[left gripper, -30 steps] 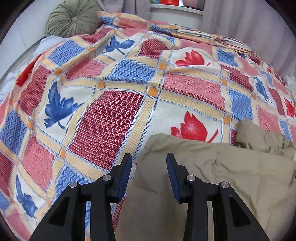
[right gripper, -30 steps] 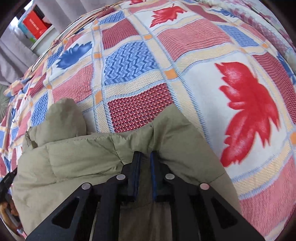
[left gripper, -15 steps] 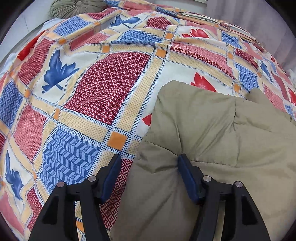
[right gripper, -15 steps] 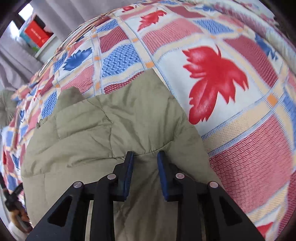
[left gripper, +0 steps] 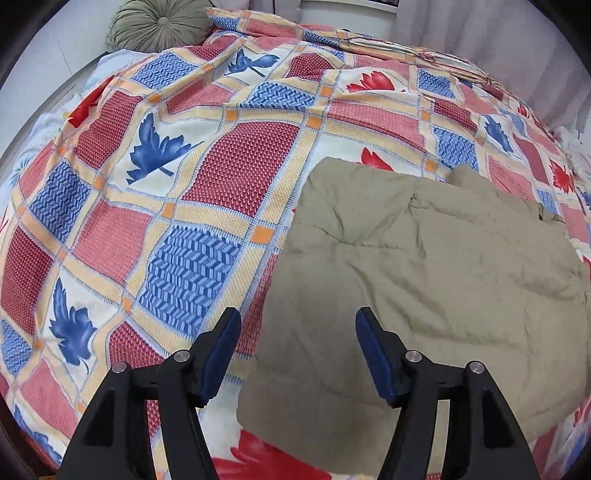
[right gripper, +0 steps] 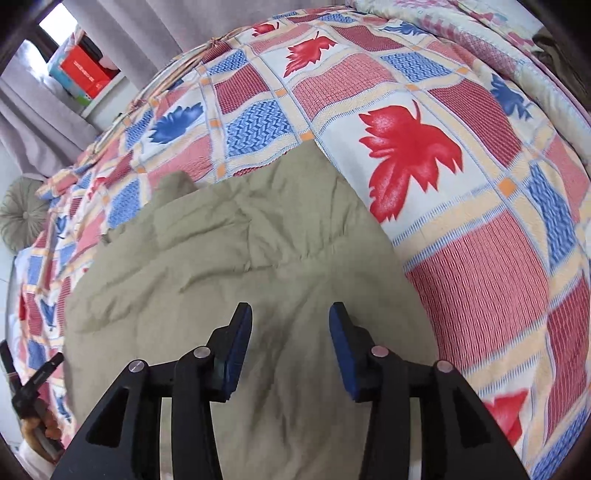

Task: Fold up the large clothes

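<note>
Release is showing: left hand-held gripper (left gripper: 297,350) and right hand-held gripper (right gripper: 290,341), pinching a second ago, are hovering spread above the folded jacket (left gripper: 424,280), fold apparently placed.

Olive-khaki quilted jacket (left gripper: 424,266): matt padded cloth, soft, creased, stitched into puffy panels. Patchwork-print bedspread (left gripper: 229,173): woven cotton-like cloth, matt, printed with fine dotted and herringbone textures. Round cushion (left gripper: 159,24): olive, velvety pleated fabric, faint sheen, button at centre. Left gripper (left gripper: 297,350) and right gripper (right gripper: 290,345): black matt hard plastic arms, blue rubbery pads, small bright metal pins at the joints. Curtain (right gripper: 122,33): grey-mauve cloth, matt, hanging in soft folds. Red box (right gripper: 83,72): smooth, slightly glossy cardboard.
</note>
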Action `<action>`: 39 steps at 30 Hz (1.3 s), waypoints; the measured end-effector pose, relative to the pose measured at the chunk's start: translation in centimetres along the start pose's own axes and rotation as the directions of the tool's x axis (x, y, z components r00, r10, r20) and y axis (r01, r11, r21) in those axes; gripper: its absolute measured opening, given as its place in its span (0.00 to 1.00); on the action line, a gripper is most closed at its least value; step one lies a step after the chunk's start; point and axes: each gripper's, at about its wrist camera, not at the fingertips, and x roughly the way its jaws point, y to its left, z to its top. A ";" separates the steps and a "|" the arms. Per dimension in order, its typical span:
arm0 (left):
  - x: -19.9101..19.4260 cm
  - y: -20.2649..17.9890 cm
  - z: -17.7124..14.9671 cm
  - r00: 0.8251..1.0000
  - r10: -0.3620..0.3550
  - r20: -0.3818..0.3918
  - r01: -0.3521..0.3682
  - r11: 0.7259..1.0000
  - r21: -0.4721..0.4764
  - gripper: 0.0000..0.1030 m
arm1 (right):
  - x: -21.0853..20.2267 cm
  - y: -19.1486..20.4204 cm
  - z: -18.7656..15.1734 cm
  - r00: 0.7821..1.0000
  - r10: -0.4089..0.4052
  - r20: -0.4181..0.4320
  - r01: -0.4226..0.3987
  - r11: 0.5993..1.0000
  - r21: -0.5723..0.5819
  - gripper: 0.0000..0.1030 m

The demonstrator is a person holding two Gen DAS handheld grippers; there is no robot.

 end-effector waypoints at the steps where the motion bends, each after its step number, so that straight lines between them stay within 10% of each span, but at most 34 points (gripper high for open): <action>1: -0.4 -0.1 -0.6 1.000 -0.005 -0.008 0.005 1.000 0.004 0.64 | -0.7 -0.2 -0.7 1.000 0.017 -0.003 -0.017 1.000 0.014 0.51; 7: -2.3 -1.2 -4.6 0.998 -0.035 -0.055 0.036 0.999 0.004 0.68 | -3.0 -1.0 -5.3 0.997 0.070 -0.037 -0.067 0.995 0.075 0.57; 10: -3.5 -1.4 -6.4 0.999 -0.037 -0.033 0.037 0.999 0.000 1.00 | -3.5 -1.5 -7.5 0.995 0.082 -0.058 -0.075 0.992 0.106 0.57; 25: -1.9 -1.2 -9.0 0.985 -0.115 -0.131 0.104 0.991 -0.088 1.00 | -3.4 -2.8 -12.4 0.977 0.183 -0.105 -0.151 0.953 0.261 0.82; 39: -0.1 -0.9 -8.8 0.969 -0.213 -0.128 0.198 0.973 -0.120 1.00 | -0.3 -2.2 -12.9 0.948 0.311 -0.075 -0.267 0.899 0.347 0.84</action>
